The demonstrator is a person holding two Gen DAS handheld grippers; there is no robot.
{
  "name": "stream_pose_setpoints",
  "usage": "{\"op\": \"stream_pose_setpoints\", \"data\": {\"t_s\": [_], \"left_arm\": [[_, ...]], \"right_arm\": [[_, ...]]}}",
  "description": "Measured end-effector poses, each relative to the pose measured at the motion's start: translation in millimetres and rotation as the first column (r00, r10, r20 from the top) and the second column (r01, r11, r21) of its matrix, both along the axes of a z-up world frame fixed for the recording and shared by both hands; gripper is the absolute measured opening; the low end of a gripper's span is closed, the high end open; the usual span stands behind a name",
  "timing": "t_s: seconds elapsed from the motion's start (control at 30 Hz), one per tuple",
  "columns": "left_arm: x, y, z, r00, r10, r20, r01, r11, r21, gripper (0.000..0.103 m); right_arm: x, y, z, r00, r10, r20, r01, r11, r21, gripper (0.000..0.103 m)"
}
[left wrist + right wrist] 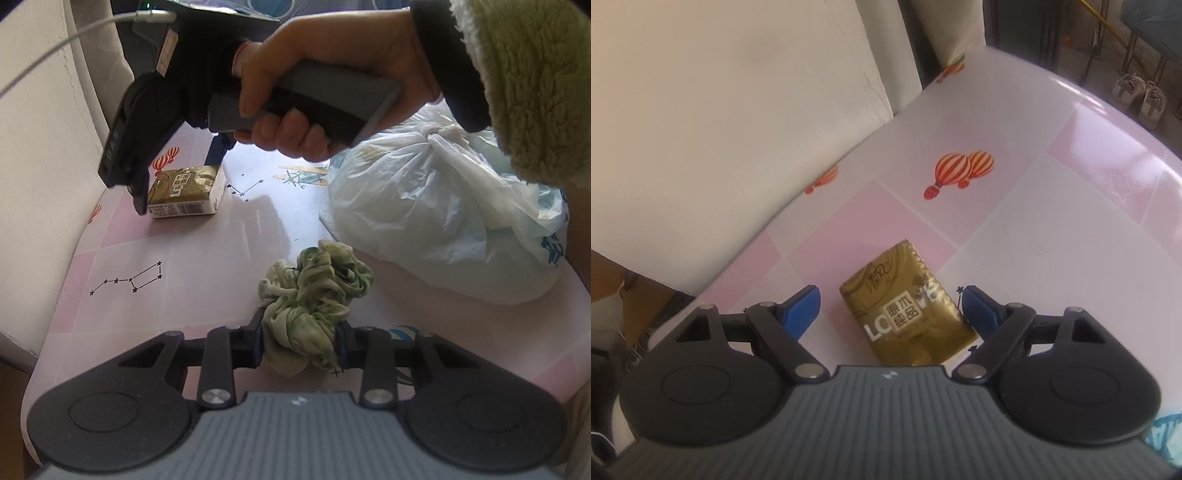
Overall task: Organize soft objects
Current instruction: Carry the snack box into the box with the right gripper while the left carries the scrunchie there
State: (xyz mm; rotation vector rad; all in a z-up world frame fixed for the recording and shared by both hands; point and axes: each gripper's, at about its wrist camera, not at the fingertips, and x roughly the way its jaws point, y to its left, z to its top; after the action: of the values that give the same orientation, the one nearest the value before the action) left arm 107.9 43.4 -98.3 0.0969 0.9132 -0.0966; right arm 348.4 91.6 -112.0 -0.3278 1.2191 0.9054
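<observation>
A crumpled green-and-white cloth (317, 291) lies on the pink table (166, 254), and my left gripper (301, 339) is shut on its near end, the blue pads pressing in from both sides. A gold tissue pack (188, 192) lies further back on the left. My right gripper (138, 199), held by a hand (314, 74), hangs over it. In the right wrist view the right gripper (890, 299) is open, its blue fingertips (801, 310) on either side of the tissue pack (908, 314) without touching it.
A knotted white plastic bag (443, 221) sits to the right of the cloth. A cream wall (720, 110) borders the table's left side. A fleece sleeve (535, 92) fills the upper right. Shoes (1137, 98) stand on the floor beyond the table's far edge (1126, 122).
</observation>
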Motion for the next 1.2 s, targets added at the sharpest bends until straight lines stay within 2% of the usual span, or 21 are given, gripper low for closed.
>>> {"op": "stream_pose_setpoints", "data": {"t_s": [0.07, 0.1, 0.13, 0.27, 0.37, 0.57, 0.8, 0.9, 0.97, 1.1, 1.2], "left_arm": [[0.6, 1.4, 0.3, 1.0, 0.004, -0.002, -0.004, 1.0, -0.005, 0.034], [1.3, 2.3, -0.4, 1.0, 0.008, 0.0, -0.008, 1.0, -0.006, 0.033], [1.4, 2.6, -0.3, 1.0, 0.01, 0.001, -0.01, 1.0, -0.006, 0.032], [-0.2, 2.1, 3.8, 1.0, 0.015, 0.015, -0.015, 1.0, -0.005, 0.031], [-2.0, 3.8, 3.8, 1.0, 0.019, 0.022, -0.019, 1.0, -0.013, 0.03], [-5.2, 6.8, 6.9, 0.999, 0.036, 0.024, -0.036, 0.999, -0.012, 0.029], [-14.2, 5.7, 15.2, 0.998, 0.05, 0.022, -0.05, 0.999, -0.012, 0.029], [-13.3, 10.1, 16.8, 0.998, 0.064, 0.022, -0.063, 0.998, -0.021, 0.029], [-15.1, 9.6, 20.0, 0.997, 0.07, 0.026, -0.069, 0.997, -0.02, 0.029], [-20.6, 7.3, 28.1, 0.996, 0.079, 0.033, -0.079, 0.997, -0.013, 0.029], [-23.5, 2.9, 39.0, 0.995, 0.086, 0.048, -0.086, 0.996, -0.007, 0.029]], "right_arm": [[-4.2, 2.9, -2.2, 0.999, 0.01, 0.031, -0.009, 1.0, -0.013, 0.076], [-5.2, 2.3, -0.5, 0.999, 0.009, 0.036, -0.008, 1.0, -0.013, 0.067], [-4.9, 0.8, 1.4, 1.0, -0.002, 0.027, 0.002, 1.0, -0.003, 0.064], [-3.7, -4.9, 6.4, 0.999, -0.043, 0.01, 0.042, 0.999, 0.007, 0.06], [-2.3, -14.3, 18.9, 0.996, -0.084, -0.015, 0.085, 0.994, 0.062, 0.06], [-8.5, -62.3, 85.2, 0.987, -0.154, -0.04, 0.159, 0.955, 0.25, 0.06], [-48.3, -183.0, 180.4, 0.953, -0.301, -0.036, 0.289, 0.867, 0.406, 0.06], [-83.8, -253.4, 219.7, 0.92, -0.391, -0.009, 0.356, 0.828, 0.433, 0.06], [-111.9, -304.3, 241.1, 0.885, -0.466, 0.011, 0.415, 0.799, 0.436, 0.061], [-169.3, -403.5, 262.0, 0.777, -0.629, 0.022, 0.563, 0.71, 0.423, 0.061], [-208.4, -465.6, 248.2, 0.685, -0.728, 0.025, 0.67, 0.643, 0.372, 0.061]]}}
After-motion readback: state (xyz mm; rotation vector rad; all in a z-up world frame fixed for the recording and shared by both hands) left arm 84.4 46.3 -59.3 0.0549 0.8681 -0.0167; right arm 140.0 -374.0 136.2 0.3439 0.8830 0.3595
